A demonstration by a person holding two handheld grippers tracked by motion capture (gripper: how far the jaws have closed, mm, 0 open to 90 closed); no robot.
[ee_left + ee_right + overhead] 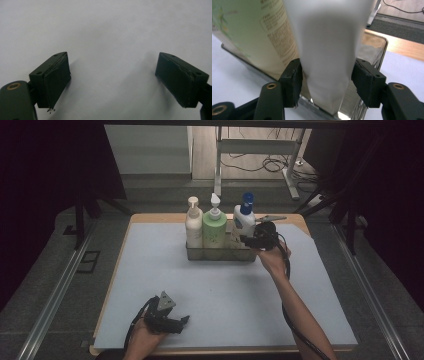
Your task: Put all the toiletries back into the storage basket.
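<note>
The left tongs (184, 320) rest low on the pale blue mat (150, 270) near the front edge of the counter (131, 222), and they are wide apart with only the mat between them. Further back, in the middle, a clear plastic basket (220, 254) holds three bottles in a row: a cream pump bottle (193, 225), a green pump bottle (214, 226) and a white bottle with a blue cap (244, 220). The white bottle stands upright at the right end of the basket. The right tongs (325, 80) are clamped on its lower body, one pad pressing on each side.
</note>
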